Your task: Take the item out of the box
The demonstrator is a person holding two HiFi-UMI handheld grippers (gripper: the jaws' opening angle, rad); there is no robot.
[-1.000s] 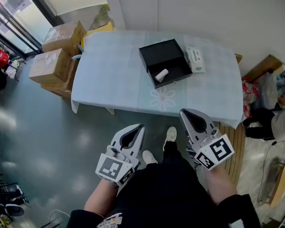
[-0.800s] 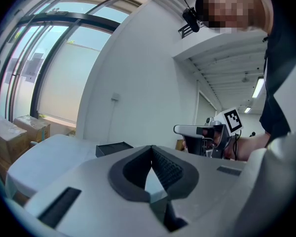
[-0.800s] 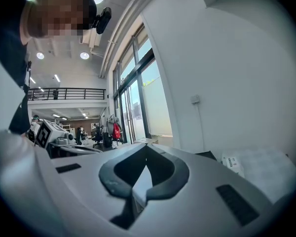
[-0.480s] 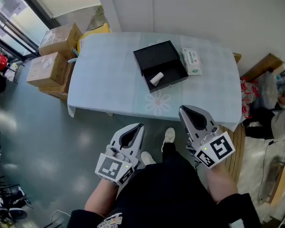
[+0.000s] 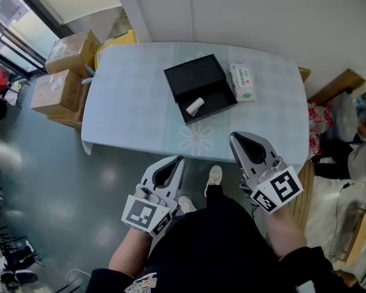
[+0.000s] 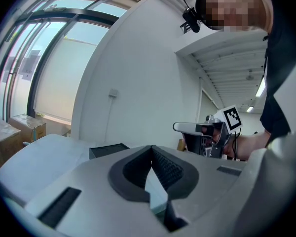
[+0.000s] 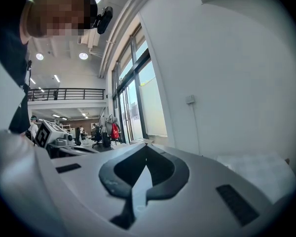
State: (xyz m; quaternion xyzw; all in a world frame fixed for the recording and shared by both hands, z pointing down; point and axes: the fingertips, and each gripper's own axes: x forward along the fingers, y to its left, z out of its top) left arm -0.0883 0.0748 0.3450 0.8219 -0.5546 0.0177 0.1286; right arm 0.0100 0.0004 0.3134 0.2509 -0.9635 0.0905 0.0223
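Observation:
An open black box point(image 5: 200, 87) lies on the pale blue table point(image 5: 134, 102), and a small white roll point(image 5: 194, 106) rests inside its near half. The box's dark edge point(image 6: 107, 150) shows low in the left gripper view. My left gripper point(image 5: 178, 160) is shut and empty, held short of the table's near edge. My right gripper point(image 5: 236, 140) is also shut with nothing in it, near the table's front right part. In each gripper view the tips point(image 6: 151, 147) point(image 7: 146, 144) meet, and the other gripper point(image 6: 195, 128) point(image 7: 64, 142) shows beside.
A white and green tissue pack point(image 5: 241, 81) lies just right of the box. Cardboard boxes point(image 5: 61, 72) stand on the floor left of the table. A person point(image 5: 357, 154) sits at the far right beside wooden boards. My feet point(image 5: 213, 176) are under the near table edge.
The table and box have slid down and left in the head view as I came closer. Both grippers kept their pose and stayed shut.

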